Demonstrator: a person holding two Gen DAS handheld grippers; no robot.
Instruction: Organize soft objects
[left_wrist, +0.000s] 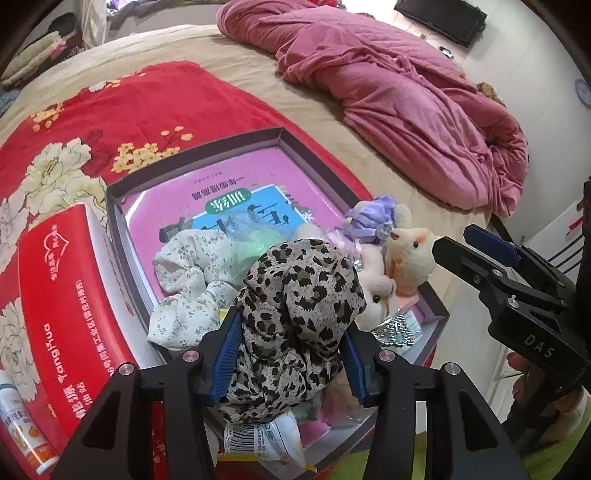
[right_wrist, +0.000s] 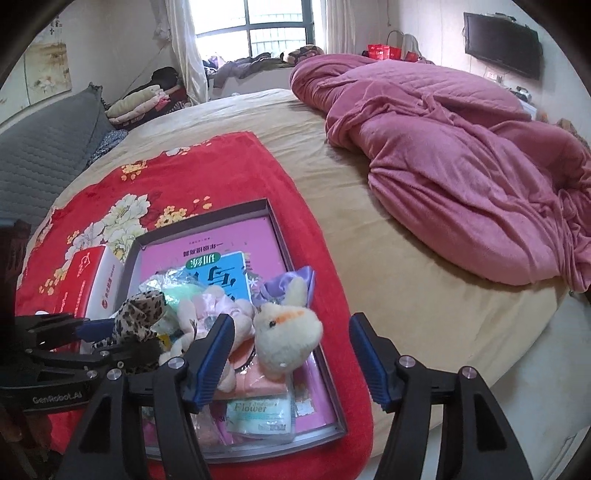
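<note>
A: What is between the fingers of the left gripper (left_wrist: 291, 354)?

B: A leopard-print scarf (left_wrist: 295, 317), thin cloth in tan and black, bunched into an upright wad. It fills the gap between the blue pads; I cannot tell whether they press on it.

A: Where is it?

B: Above the near end of a shallow grey box (left_wrist: 207, 146) lying on a red flowered blanket (left_wrist: 122, 103) on a bed.

A: And the right gripper (right_wrist: 291, 350)?

B: Its jaws stand apart with nothing held, over a cream plush toy (right_wrist: 286, 334) in the box.

A: Any writing?

B: A packet (right_wrist: 260, 415) in the box reads "Flower". A red carton (left_wrist: 70, 295) beside the box shows "YongHua". The grippers are marked "DAS" and "GenRobot.AI".
</note>
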